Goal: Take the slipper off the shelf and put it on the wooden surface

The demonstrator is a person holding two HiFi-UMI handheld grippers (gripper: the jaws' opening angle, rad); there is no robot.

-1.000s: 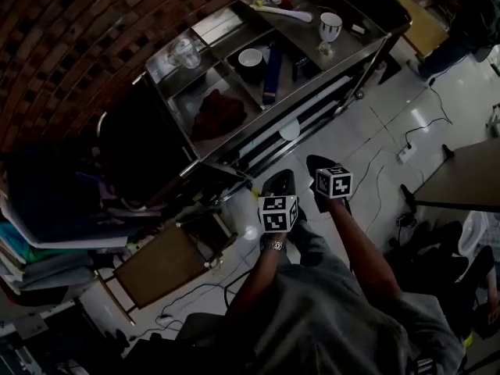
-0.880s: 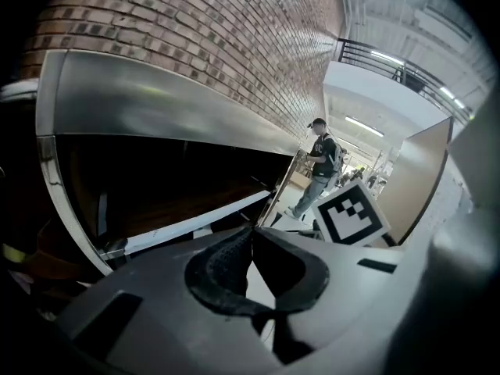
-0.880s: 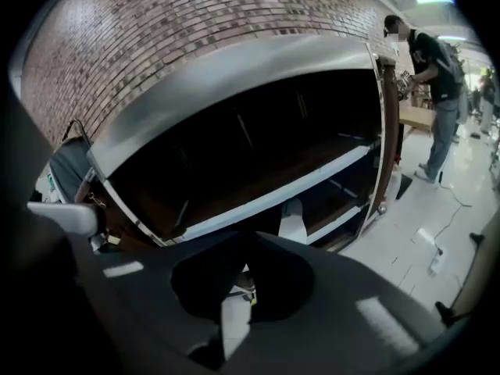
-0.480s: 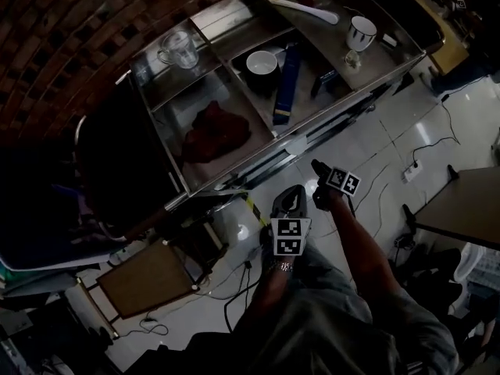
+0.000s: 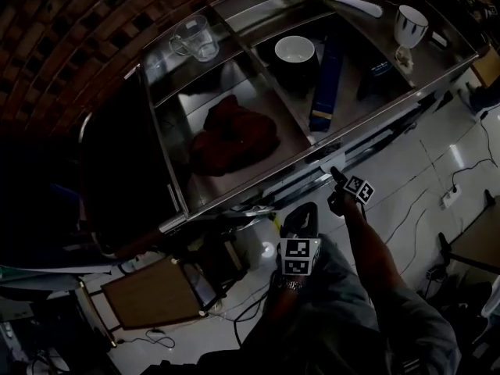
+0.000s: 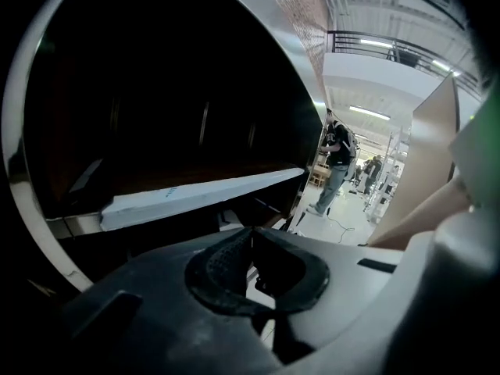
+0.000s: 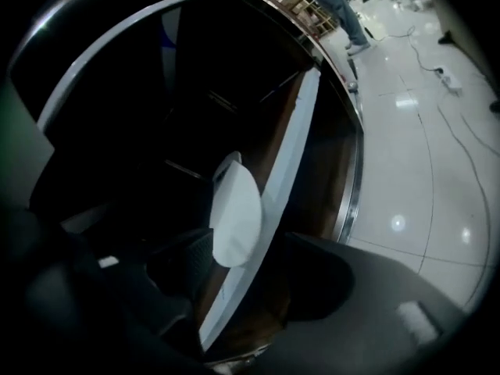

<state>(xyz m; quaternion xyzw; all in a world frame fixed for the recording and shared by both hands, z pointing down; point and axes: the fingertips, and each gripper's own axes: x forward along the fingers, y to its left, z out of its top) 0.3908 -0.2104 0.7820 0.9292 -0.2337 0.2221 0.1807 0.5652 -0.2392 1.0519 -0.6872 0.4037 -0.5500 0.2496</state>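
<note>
The slipper (image 7: 234, 217) is white. It sits on the low shelf under the front edge of the bench (image 5: 178, 127), about halfway along that edge. It is not picked up yet. In the right gripper view its round end pokes up beside the white strip (image 7: 285, 162) that runs along the front of the shelf.

The right gripper (image 7: 242, 250) is the thing that has changed. A second ago it is side by side with the left one, close to the person's body. Now it is out in front, right up at the front edge of the bench and pointing in under it. Its jaws are wide apart with nothing in them. The slipper is just ahead of the gap, and I see neither jaw touching it. The bench also fills more of the head view now, so the person has come in closer.

I think the reach is nearly done and the grab comes next. The jaws need to go in a bit more, around the slipper, and then squeeze.

The left gripper (image 6: 250, 241) hangs back, nearer the person. Its jaws are pressed together and hold nothing.

The wooden surface (image 5: 148, 294) is low down, off the left front corner of the bench and well apart from the slipper. The slipper has to be carried over there.

On top of the bench lie a red cloth (image 5: 230, 135) and a bowl (image 5: 294, 50). They are not part of this job.
</note>
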